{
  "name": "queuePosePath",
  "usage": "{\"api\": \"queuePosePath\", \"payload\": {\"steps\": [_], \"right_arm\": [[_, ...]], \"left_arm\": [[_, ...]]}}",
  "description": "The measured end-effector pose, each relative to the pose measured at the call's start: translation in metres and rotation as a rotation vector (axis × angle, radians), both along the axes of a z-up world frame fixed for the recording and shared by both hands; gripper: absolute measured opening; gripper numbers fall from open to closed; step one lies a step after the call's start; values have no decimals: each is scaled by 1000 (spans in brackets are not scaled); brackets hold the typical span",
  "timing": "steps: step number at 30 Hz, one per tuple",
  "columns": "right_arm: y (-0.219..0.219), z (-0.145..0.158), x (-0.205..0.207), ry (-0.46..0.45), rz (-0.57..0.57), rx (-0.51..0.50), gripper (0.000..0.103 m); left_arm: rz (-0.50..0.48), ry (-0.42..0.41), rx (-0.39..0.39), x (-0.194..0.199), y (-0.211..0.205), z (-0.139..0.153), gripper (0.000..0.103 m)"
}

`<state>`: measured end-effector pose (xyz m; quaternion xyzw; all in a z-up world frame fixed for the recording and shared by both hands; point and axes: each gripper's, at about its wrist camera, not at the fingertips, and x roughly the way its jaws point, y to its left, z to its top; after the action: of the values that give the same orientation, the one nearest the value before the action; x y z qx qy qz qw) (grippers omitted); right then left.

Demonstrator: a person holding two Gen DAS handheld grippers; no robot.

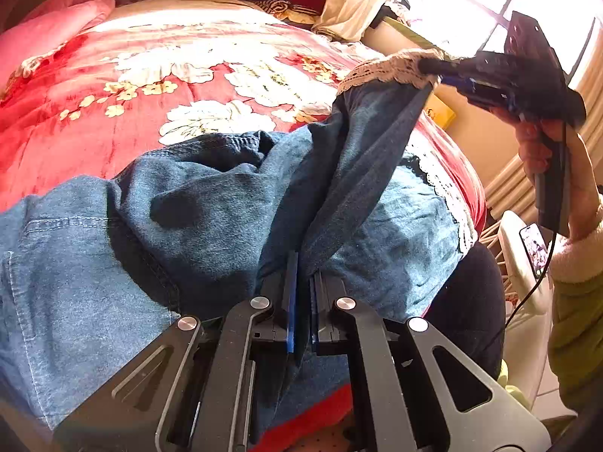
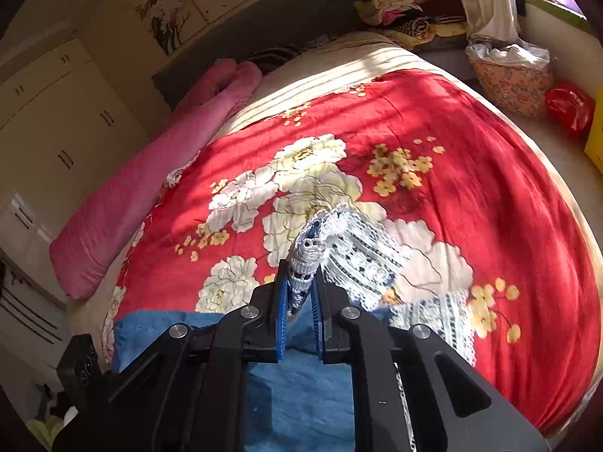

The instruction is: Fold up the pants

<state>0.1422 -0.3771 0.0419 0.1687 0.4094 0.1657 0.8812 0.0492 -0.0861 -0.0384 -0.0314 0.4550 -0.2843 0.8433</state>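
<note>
Blue denim pants with white lace cuffs lie crumpled on the red floral blanket. My left gripper is shut on a fold of denim at the near side. One leg rises taut from there to the upper right. Its lace cuff is pinched by my right gripper, held by a hand at the right. In the right wrist view my right gripper is shut on that lace cuff, lifted over the blanket. The second lace cuff and the denim lie below.
A pink rolled quilt lies along the bed's left side. Stacked clothes and a floral basket stand beyond the far end, and a red bag beside them. A phone rests on a white rack at the right.
</note>
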Motion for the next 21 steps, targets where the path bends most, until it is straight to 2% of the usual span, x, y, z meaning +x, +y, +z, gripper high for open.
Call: {"api": "queuePosePath", "payload": {"steps": [7, 11, 13, 17, 21], "right_arm": [[-40, -45, -74, 72, -74, 18, 10], [-51, -56, -101, 89, -96, 62, 10], [-51, -55, -115, 94, -95, 47, 10], [-54, -62, -132, 107, -101, 18, 10], [-61, -80, -136, 160, -141, 10, 10]], "left_arm": [[-77, -22, 64, -11, -24, -14, 1], [-91, -26, 79, -15, -26, -17, 1], [-106, -35, 78, -20, -25, -15, 1], [-148, -63, 78, -32, -27, -11, 1], [-183, -68, 107, -39, -37, -17, 1]]}}
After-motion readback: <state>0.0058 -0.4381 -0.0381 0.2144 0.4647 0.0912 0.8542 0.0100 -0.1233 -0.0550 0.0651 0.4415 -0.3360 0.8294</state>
